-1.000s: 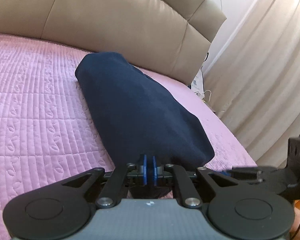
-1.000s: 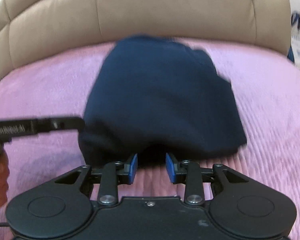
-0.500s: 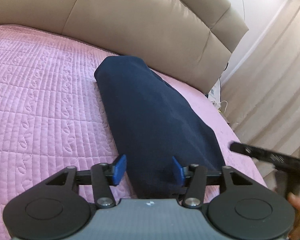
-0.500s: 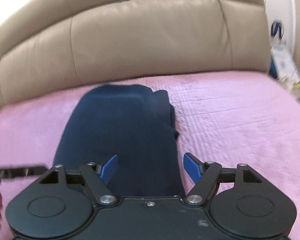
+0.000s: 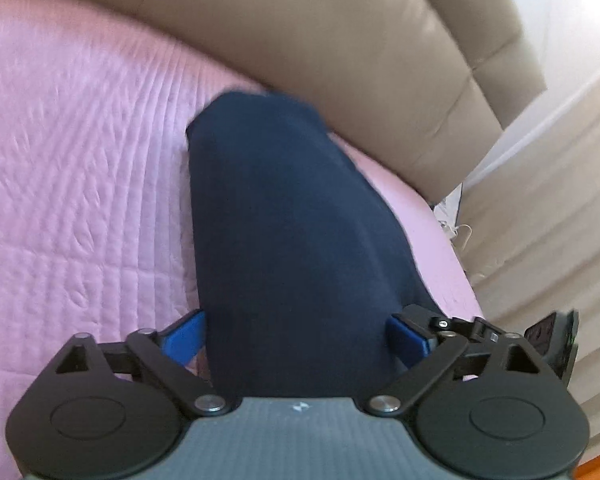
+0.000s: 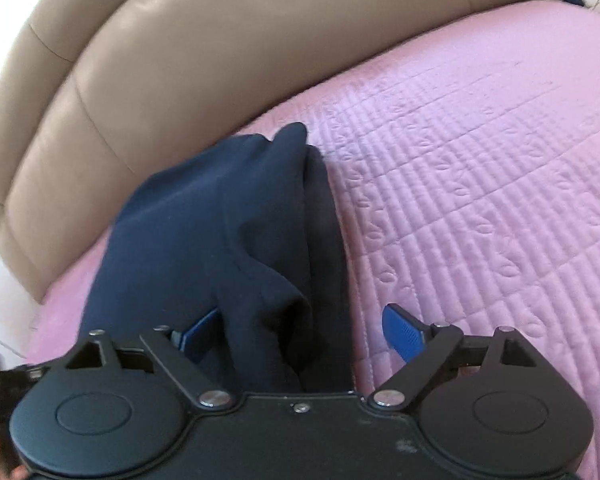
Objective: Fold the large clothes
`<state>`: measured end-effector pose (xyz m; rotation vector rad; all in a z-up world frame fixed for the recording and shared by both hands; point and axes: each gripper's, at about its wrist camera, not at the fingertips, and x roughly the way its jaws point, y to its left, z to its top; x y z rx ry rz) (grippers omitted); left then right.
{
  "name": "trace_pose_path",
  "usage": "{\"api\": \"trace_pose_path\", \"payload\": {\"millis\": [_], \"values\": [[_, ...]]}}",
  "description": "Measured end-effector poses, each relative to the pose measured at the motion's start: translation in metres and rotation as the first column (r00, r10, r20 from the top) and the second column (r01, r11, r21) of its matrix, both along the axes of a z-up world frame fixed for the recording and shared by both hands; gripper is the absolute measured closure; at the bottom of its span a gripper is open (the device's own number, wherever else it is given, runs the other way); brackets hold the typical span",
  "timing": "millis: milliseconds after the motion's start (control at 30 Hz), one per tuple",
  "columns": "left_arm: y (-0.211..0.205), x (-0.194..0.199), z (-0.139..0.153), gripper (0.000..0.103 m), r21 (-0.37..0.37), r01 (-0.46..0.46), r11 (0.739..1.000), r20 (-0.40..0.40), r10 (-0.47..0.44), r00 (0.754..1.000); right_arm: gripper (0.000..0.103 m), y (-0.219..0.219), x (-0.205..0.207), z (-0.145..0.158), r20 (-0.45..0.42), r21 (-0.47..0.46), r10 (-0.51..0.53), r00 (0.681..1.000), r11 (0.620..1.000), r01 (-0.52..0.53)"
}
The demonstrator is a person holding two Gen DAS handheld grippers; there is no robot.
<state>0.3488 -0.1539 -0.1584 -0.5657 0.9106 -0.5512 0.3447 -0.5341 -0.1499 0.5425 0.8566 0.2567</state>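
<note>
Left wrist view: left gripper (image 5: 296, 334), clamped on the garment (image 5: 292, 220) a second ago, now gapes wide; right gripper (image 6: 296, 330) likewise released. Fold appears finished.

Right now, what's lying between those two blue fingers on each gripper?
The navy garment, folded on the pink bedspread. Both wrist views show it between the open fingers of the left gripper and right gripper.

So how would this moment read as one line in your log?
stage: fold looks finished | garment: navy, folded on pink bedspread | left gripper: open | right gripper: open | headboard behind
</note>
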Motion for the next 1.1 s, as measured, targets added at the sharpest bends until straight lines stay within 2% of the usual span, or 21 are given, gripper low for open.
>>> {"api": "trace_pose_path", "payload": {"millis": [67, 100, 167, 200, 233, 333, 367, 400, 500, 633, 700, 767, 867, 933, 1000, 1033, 1067, 1100], "values": [[0.006, 0.013, -0.023, 0.000, -0.128, 0.011, 0.992, -0.080, -0.021, 0.997, 0.000, -0.003, 0.003, -0.004, 0.013, 0.028, 0.032, 0.999, 0.999, -0.033], [0.009, 0.016, -0.028, 0.000, -0.168, -0.003, 0.986, -0.077, -0.010, 0.997, 0.000, -0.004, 0.004, -0.006, 0.020, 0.062, 0.042, 0.999, 0.997, -0.043], [0.009, 0.021, -0.031, 0.001, -0.207, -0.015, 0.978, -0.070, 0.000, 0.998, 0.000, 0.002, 0.010, -0.010, 0.020, 0.140, 0.085, 0.996, 0.986, -0.087], [0.007, 0.024, -0.032, 0.003, -0.216, -0.017, 0.976, -0.075, 0.001, 0.997, 0.000, 0.010, 0.012, -0.012, 0.019, 0.141, 0.104, 0.994, 0.984, -0.105], [0.005, 0.026, -0.032, 0.004, -0.218, -0.021, 0.976, -0.077, 0.004, 0.997, 0.000, 0.020, 0.012, -0.009, 0.025, 0.103, 0.109, 0.994, 0.988, -0.111], [0.003, 0.028, -0.030, 0.027, -0.188, -0.047, 0.981, -0.071, 0.034, 0.997, 0.000, 0.031, 0.013, -0.004, 0.017, 0.108, 0.107, 0.994, 0.988, -0.108], [0.003, 0.027, -0.027, 0.040, -0.184, -0.049, 0.982, -0.069, 0.037, 0.997, 0.005, 0.031, 0.013, -0.003, 0.016, 0.109, 0.102, 0.995, 0.989, -0.103], [0.007, 0.025, -0.024, 0.047, -0.184, -0.049, 0.982, -0.060, 0.039, 0.997, 0.013, 0.032, 0.010, 0.000, 0.016, 0.112, 0.098, 0.995, 0.989, -0.099], [0.013, 0.015, -0.003, 0.053, -0.161, -0.021, 0.987, 0.012, 0.023, 1.000, 0.015, 0.037, 0.000, 0.022, 0.052, 0.171, 0.113, 0.992, 0.978, -0.120], [0.043, -0.017, 0.047, 0.053, -0.114, 0.044, 0.992, 0.150, -0.027, 0.988, 0.015, 0.085, -0.026, 0.065, 0.111, 0.089, 0.239, 0.965, 0.964, -0.249], [0.070, -0.041, 0.073, 0.053, -0.086, 0.050, 0.995, 0.193, -0.033, 0.981, 0.015, 0.105, -0.044, 0.082, 0.136, 0.123, 0.268, 0.954, 0.951, -0.285], [0.097, -0.067, 0.092, 0.053, -0.072, 0.044, 0.996, 0.201, -0.029, 0.979, 0.015, 0.125, -0.061, 0.097, 0.154, 0.153, 0.290, 0.945, 0.938, -0.313], [0.136, -0.102, 0.105, 0.052, -0.062, -0.005, 0.998, 0.147, 0.014, 0.989, 0.016, 0.166, -0.087, 0.114, 0.138, 0.143, 0.341, 0.930, 0.922, -0.359], [0.156, -0.120, 0.101, 0.052, -0.055, -0.046, 0.997, 0.103, 0.051, 0.993, 0.016, 0.191, -0.097, 0.113, 0.126, 0.109, 0.373, 0.919, 0.916, -0.387], [0.171, -0.135, 0.081, 0.049, -0.020, -0.088, 0.996, 0.093, 0.090, 0.992, 0.016, 0.210, -0.101, 0.102, 0.109, 0.086, 0.382, 0.918, 0.916, -0.391], [0.176, -0.137, 0.063, 0.048, 0.011, -0.107, 0.994, 0.075, 0.106, 0.991, 0.016, 0.217, -0.102, 0.091, 0.060, 0.077, 0.375, 0.925, 0.922, -0.379], [0.183, -0.135, 0.043, 0.043, 0.035, -0.131, 0.991, 0.017, 0.131, 0.991, 0.016, 0.225, -0.098, 0.076, -0.013, 0.055, 0.365, 0.931, 0.930, -0.363], [0.191, -0.132, 0.019, 0.038, 0.082, -0.167, 0.983, -0.092, 0.174, 0.980, 0.016, 0.230, -0.095, 0.059, -0.110, 0.035, 0.342, 0.933, 0.940, -0.340]]}}
